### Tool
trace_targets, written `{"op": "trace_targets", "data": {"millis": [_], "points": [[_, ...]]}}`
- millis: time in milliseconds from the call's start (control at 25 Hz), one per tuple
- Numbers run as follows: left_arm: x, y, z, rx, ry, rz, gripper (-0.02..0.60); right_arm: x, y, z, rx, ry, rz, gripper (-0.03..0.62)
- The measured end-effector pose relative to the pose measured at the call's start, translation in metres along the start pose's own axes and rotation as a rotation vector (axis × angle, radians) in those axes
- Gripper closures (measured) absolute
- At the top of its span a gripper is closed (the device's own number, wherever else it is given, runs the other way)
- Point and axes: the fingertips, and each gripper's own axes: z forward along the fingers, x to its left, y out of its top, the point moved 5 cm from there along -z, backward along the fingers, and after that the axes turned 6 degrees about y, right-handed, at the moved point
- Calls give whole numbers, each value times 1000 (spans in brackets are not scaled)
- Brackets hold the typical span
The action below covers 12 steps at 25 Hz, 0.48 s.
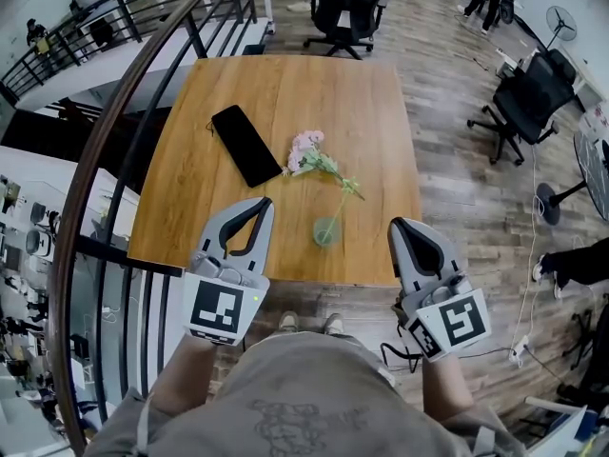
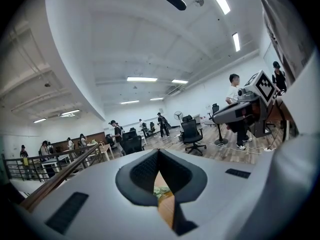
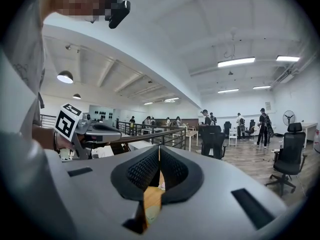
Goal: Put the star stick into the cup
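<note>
Seemingly the star stick point(image 1: 322, 164) has its stem end in the cup point(image 1: 326, 233), blossoms leaning beyond it. My left gripper point(image 1: 264, 203) and right gripper point(image 1: 398, 224) flank the cup, fingers pressed together on nothing. Light, bendy, delicate: the bare stem is where I'd pinch.

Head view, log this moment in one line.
left gripper shut, empty; right gripper shut, empty; thin green stick apparently in pale green cup on wooden table

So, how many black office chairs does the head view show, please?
2: one office chair beyond the table's far edge, another to its right; more may be hidden.
</note>
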Motion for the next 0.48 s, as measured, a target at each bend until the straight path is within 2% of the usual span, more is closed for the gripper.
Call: {"op": "trace_targets", "data": {"millis": [480], "points": [[-3, -1, 4, -10, 8, -13, 566, -5, 7, -1, -16, -6, -22, 560]]}}
